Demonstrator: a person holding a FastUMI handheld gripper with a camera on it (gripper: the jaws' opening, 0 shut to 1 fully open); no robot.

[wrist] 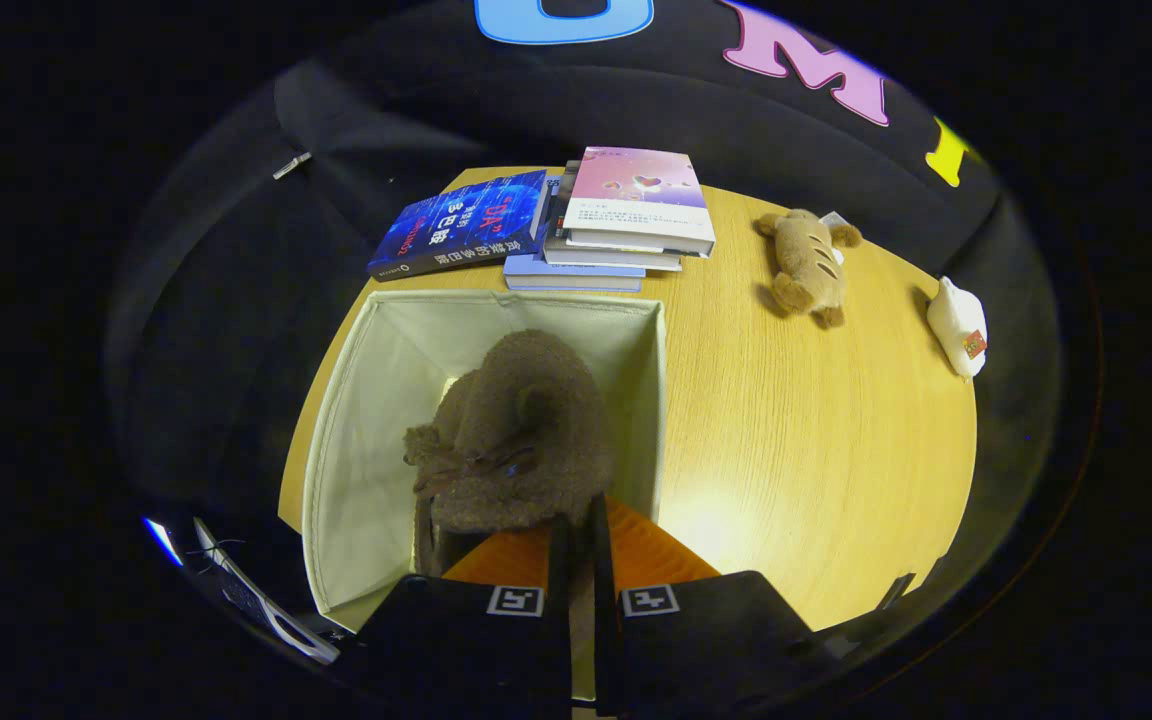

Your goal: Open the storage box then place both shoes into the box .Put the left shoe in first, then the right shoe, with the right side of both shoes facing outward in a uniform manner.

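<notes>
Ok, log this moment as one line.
fingers: shut on fuzzy brown shoe | shoe: over open storage box | second shoe: unseen

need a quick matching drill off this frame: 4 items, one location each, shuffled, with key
Items:
1. brown fuzzy shoe
2. stack of books
3. brown plush toy
4. white plush toy

Places:
A. at the table's far right edge
B. on the table just beyond the storage box
C. lying on bare table between the books and the white toy
D. held by the gripper over the open box

Pairs: 1-D, 2-B, 3-C, 4-A
</notes>
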